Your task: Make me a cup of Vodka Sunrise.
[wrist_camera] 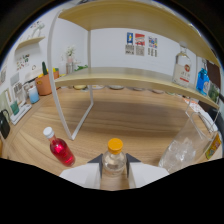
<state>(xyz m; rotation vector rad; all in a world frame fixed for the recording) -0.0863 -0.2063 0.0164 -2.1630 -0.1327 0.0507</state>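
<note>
Gripper (114, 170) held low & level over wooden table (125, 117), aimed at white shelf unit (100, 77). Red-liquid bottle (60, 149) seen just ahead-left, tilted; clear glass w/ ice (179, 150) ahead-right. Vodka bottle (183, 67) placed well beyond on shelf, blue bottle (202, 80) beside it. Yellow-capped bottle (115, 159) pinched between both fingers (97, 162), pressed at each side.
</note>
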